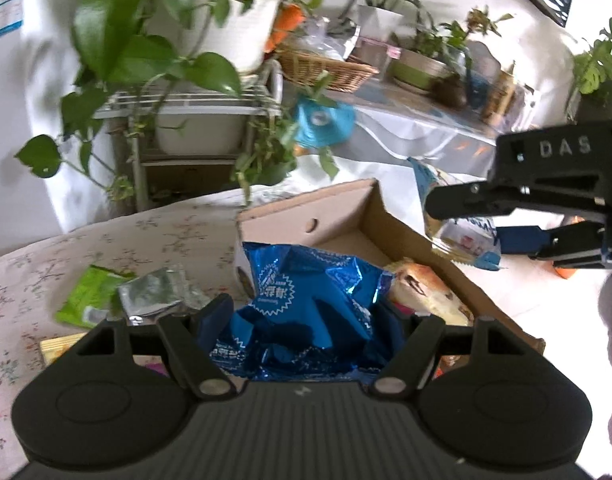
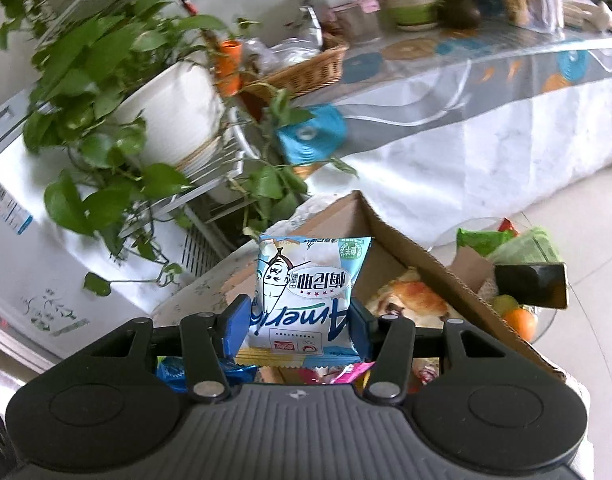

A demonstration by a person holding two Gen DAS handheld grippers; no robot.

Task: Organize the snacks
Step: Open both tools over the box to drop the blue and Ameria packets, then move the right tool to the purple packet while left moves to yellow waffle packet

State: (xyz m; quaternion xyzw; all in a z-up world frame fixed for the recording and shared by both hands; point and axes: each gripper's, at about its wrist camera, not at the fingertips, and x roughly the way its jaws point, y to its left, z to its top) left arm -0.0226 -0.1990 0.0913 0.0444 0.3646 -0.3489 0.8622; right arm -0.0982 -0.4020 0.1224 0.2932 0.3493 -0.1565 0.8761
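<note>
Left gripper has its jaws clamped on a crumpled blue foil bag, the bag bulging up and out between the fingers. The bag sits over the near end of the open cardboard box, above the counter with its floral cloth.

Right gripper has its jaws clenched on a light blue and white snack packet, held upright by its sides with the print upside down. From the left wrist view the right gripper comes in from the right, holding that packet past the far right wall of the box, beyond its edge.

Inside the box: a wrapped bun, golden brown, lying against the right wall. In the right wrist view the bun shows just behind the packet, and pink and blue wrappers lie low under the gripper.

On the counter left of the box: a green packet and a silver foil packet, touching each other, both flat.

Right of the box in the right wrist view: a glass bowl with fruit, green packets and a dark phone-like slab near it.

Background: potted plant on a white rack, wicker basket on a long clothed table behind.
</note>
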